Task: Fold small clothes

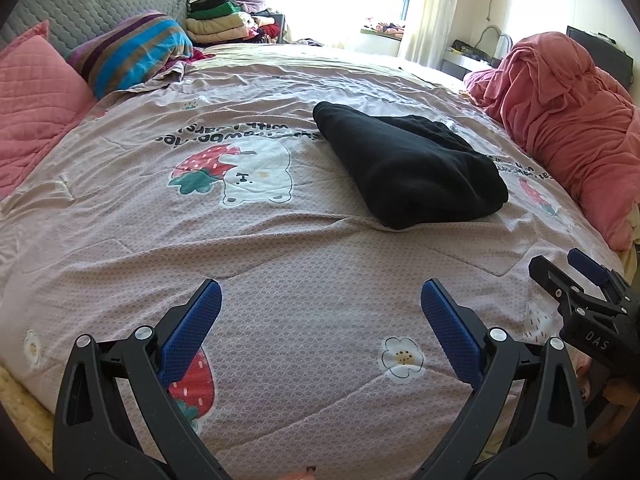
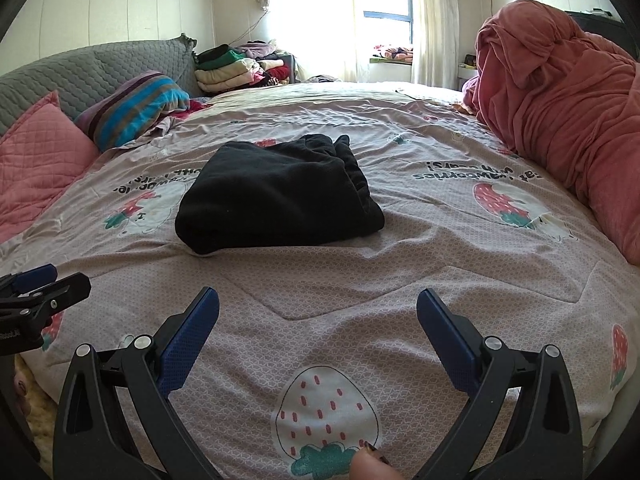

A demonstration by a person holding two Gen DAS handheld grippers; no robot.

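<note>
Near the middle of the bed [image 1: 280,264] lay the folded black garment [image 1: 408,168], well apart from both tools. My left gripper [image 1: 320,312] and right gripper [image 2: 318,320] hung above the near edge, side by side, jaws wide and holding nothing.

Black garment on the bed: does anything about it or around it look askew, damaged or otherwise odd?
Nothing stands out. The black garment lies folded in a compact bundle on the strawberry-print quilt, apart from both grippers. The left gripper and the right gripper are open and empty. The quilt is slightly wrinkled around the bundle.
</note>
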